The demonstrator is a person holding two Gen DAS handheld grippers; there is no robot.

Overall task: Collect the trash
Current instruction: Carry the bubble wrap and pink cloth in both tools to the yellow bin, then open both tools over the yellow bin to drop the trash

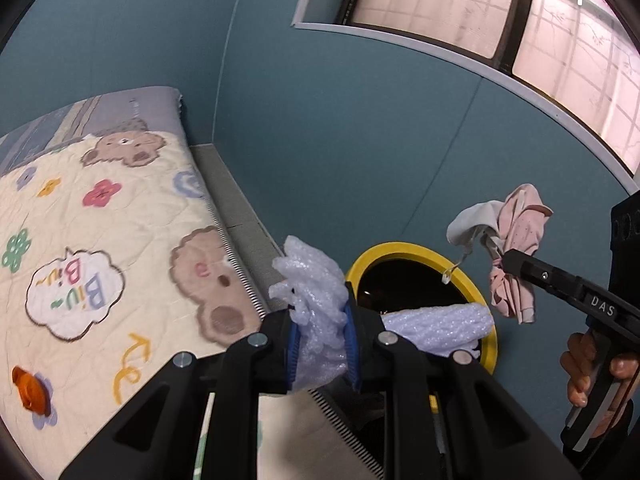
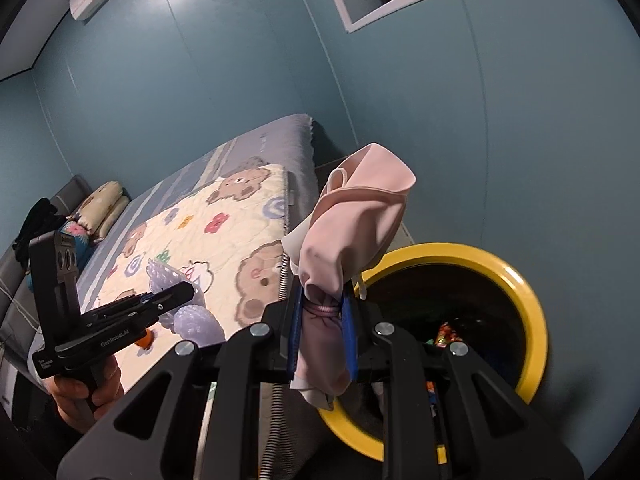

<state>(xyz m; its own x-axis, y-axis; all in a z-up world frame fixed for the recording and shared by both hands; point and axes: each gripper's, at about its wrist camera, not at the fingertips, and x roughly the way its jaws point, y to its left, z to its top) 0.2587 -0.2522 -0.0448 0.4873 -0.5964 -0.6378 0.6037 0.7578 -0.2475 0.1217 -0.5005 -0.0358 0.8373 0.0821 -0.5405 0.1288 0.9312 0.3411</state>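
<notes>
My left gripper (image 1: 320, 340) is shut on a crumpled wad of bubble wrap (image 1: 310, 280), held over the bed's edge just left of the bin. The bin (image 1: 404, 250) has a yellow rim and a dark inside; more bubble wrap (image 1: 436, 326) lies across its mouth. My right gripper (image 2: 322, 320) is shut on a bunched pink and white cloth (image 2: 360, 216), held at the bin's (image 2: 520, 276) left rim. In the left wrist view the right gripper (image 1: 502, 258) holds the pink cloth (image 1: 518, 224) to the right of the bin. From the right wrist, the left gripper (image 2: 188, 292) shows with the bubble wrap (image 2: 196, 318).
A bed with a cartoon bear quilt (image 1: 100, 240) fills the left side, with an orange object (image 1: 28, 388) lying on it. Blue walls and a window (image 1: 480, 4) stand behind. Colourful wrappers (image 2: 446, 334) lie inside the bin. Pillows (image 2: 102, 204) sit at the bed's far end.
</notes>
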